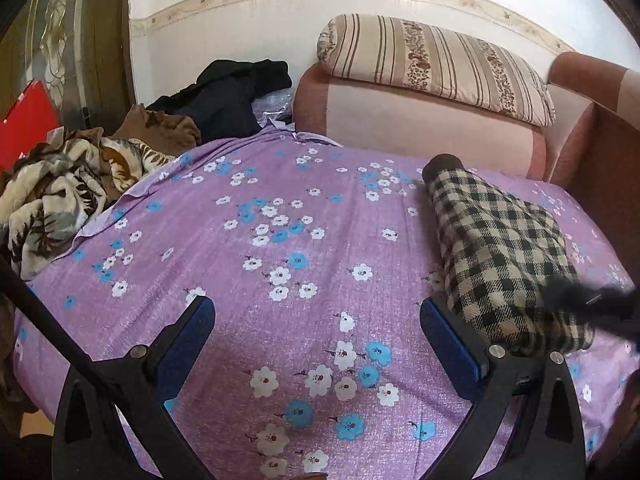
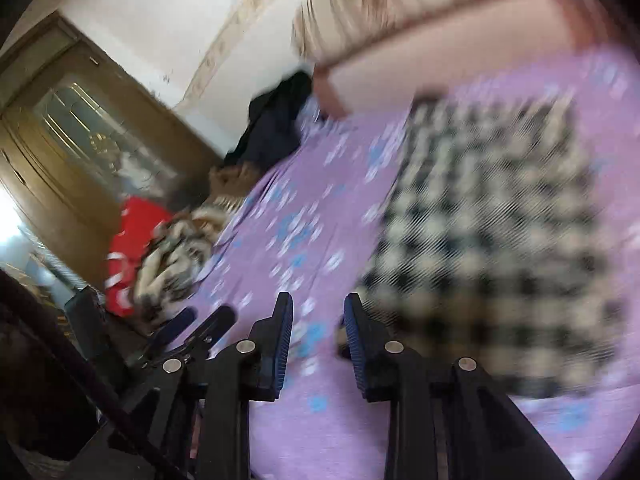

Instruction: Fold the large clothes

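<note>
A black-and-cream checked garment [image 1: 500, 256] lies folded on the purple flowered bedsheet [image 1: 280, 240], at the right of the left wrist view. My left gripper [image 1: 316, 312] is open and empty over the sheet, its right finger [image 1: 448, 340] beside the garment's near edge. A dark blurred shape [image 1: 592, 300] crosses the garment's lower right. In the blurred right wrist view the checked garment [image 2: 492, 248] fills the right half. My right gripper [image 2: 318, 312] is open with a narrow gap and holds nothing, just left of the garment's near corner. The left gripper [image 2: 208, 316] shows at lower left.
A pile of patterned and brown clothes [image 1: 68, 192] and dark clothes [image 1: 228, 96] lies at the bed's left and far edge. A pink headboard [image 1: 420, 128] carries a striped pillow [image 1: 436, 64]. A wooden door [image 1: 68, 40] and a red object [image 1: 24, 120] stand at the left.
</note>
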{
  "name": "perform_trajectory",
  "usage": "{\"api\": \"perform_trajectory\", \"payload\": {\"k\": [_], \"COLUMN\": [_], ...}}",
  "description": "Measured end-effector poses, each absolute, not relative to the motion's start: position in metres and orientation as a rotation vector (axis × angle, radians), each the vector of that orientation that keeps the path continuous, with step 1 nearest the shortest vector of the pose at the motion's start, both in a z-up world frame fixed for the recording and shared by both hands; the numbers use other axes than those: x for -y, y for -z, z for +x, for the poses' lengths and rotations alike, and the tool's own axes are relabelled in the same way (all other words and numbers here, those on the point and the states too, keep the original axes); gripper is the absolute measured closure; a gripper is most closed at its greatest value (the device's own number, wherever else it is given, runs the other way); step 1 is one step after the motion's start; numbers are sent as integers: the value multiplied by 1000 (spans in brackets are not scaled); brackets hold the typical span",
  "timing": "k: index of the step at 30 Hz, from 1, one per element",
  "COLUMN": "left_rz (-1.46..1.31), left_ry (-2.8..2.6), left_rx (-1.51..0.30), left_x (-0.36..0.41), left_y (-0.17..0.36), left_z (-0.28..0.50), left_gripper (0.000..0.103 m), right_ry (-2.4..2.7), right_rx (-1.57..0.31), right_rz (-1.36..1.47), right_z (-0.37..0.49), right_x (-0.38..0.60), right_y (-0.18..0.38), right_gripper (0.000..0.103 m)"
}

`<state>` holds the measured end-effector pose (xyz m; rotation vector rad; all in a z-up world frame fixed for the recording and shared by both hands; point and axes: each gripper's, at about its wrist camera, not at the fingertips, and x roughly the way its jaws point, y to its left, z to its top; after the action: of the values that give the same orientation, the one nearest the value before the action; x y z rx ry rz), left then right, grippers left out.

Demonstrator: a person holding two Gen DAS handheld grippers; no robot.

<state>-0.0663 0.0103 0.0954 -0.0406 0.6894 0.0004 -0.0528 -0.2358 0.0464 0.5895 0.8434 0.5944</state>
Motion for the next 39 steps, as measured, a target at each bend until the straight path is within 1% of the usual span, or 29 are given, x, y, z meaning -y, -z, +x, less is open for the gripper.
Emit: {"api": "perform_trajectory", "payload": {"k": [2,4,6,8,11,12,14,15,16,17,18,19,24,29,39], "left_rz": [-31,-28,-32,-34,-36,-35,-35,-34,-33,-31,-28,-21,3,24,81], "left_ry": [-8,-11,-9,0,17,25,42,49,59,67,76,88,138,200,288], "left_rx": [-688,-688,-693,-704,-714,-716,-717,-719,-724,-730,-738,-751,-804,-855,-864], "left_x": [-11,-11,-11,-11,-8,-7,-2,-1,2,6,9,14,34,57,86], "left_y": [-94,-93,-92,-89,-88,-88,-88,-88,-87,-86,-85,-83,-76,-71,-76], "left_z": [-66,-65,-64,-63,-63,-64,-67,-68,-69,-71,-73,-75,-87,-107,-160], "left_gripper": [1,1,1,1,1,1,1,1,1,1,1,1,1,1,1], "right_ry": [-616,-661,-683,-671,-638,-597,-534,-459,-419,-340,-287,-237,-49,39,125], "right_rx": [-984,-1071,-1192,-1149,-1062,-1013,-965,-937,-924,-890,-870,-854,-825,-810,-770], "right_rz": [612,668,700,648,545,491,446,410,393,363,344,325,265,230,157], "right_z": [-34,-22,-15,-28,-40,-47,-58,-67,-62,-72,-74,-81,-115,-143,-192], "right_x": [221,212,202,206,213,217,229,236,248,256,263,267,289,288,274], "right_y": [-11,18,41,36,8,-10,-24,-33,-39,-45,-47,-49,-52,-51,-49], "right_gripper": [73,78,77,78,77,76,73,69,68,59,47,44,44,44,43]}}
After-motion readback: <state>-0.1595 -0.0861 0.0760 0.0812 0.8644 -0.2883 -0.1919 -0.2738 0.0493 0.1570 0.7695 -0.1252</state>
